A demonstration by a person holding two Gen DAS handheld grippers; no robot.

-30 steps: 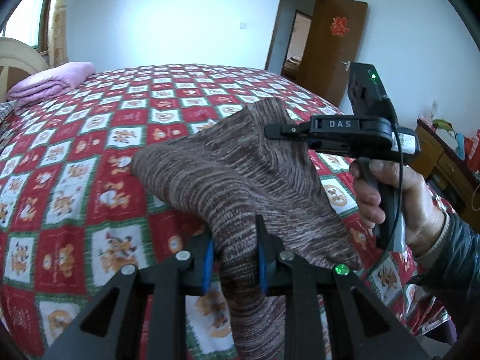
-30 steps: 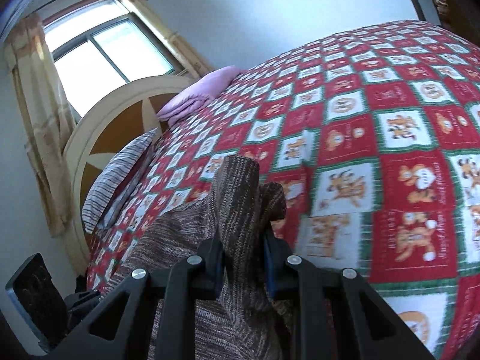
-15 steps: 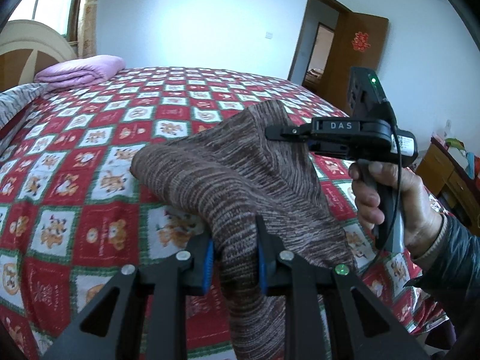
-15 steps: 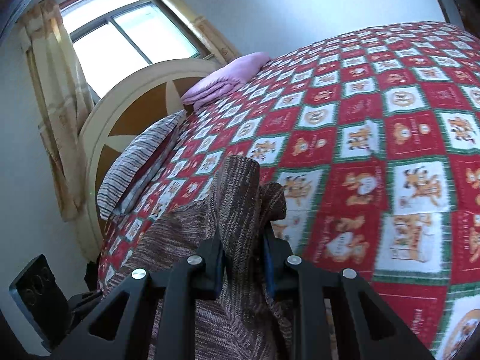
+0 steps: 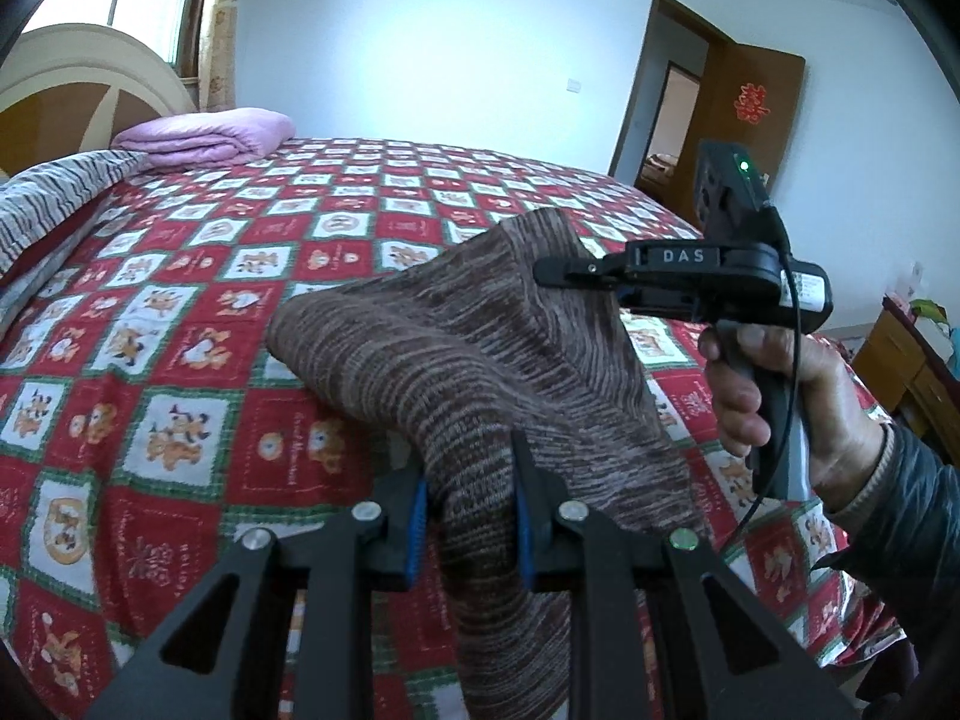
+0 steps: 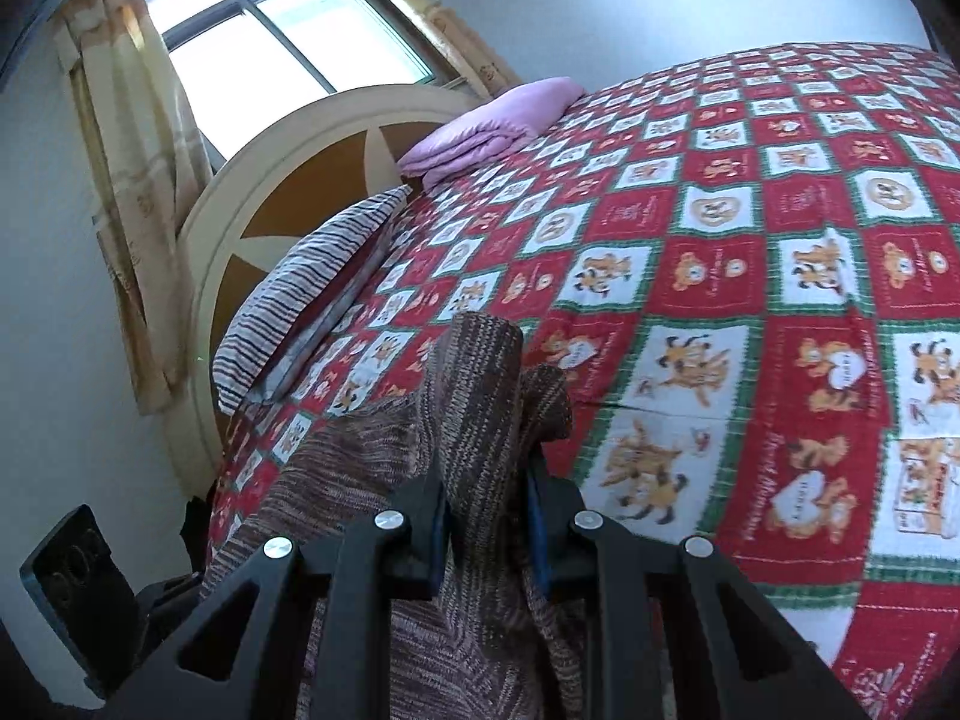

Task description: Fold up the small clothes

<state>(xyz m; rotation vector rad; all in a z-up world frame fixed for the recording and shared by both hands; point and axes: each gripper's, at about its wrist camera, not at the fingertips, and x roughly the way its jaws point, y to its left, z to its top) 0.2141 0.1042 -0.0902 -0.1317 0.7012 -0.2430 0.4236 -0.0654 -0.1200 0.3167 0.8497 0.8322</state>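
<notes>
A brown striped knit garment point(image 5: 456, 348) hangs lifted above the red checked bedspread point(image 5: 198, 324), stretched between both grippers. My left gripper point(image 5: 471, 510) is shut on a bunched edge of it, blue pads pressing from both sides. In the left wrist view my right gripper point(image 5: 561, 270), held by a person's hand point(image 5: 774, 384), pinches the garment's far upper corner. Seen from the right wrist, the right gripper point(image 6: 489, 516) is shut on a folded ridge of the knit garment point(image 6: 474, 384), which drapes down to the left toward the left gripper's black body point(image 6: 72, 588).
A folded lilac blanket point(image 5: 210, 135) and a striped pillow point(image 5: 48, 198) lie at the head of the bed by the arched headboard point(image 6: 312, 180). A window with curtains point(image 6: 120, 180) is behind it. An open brown door point(image 5: 738, 120) and a wooden cabinet point(image 5: 900, 372) stand on the right.
Both grippers have carried the held garment sideways along the bed toward the headboard; the pillow, blanket and window have come further into view. Neither grip has changed.
</notes>
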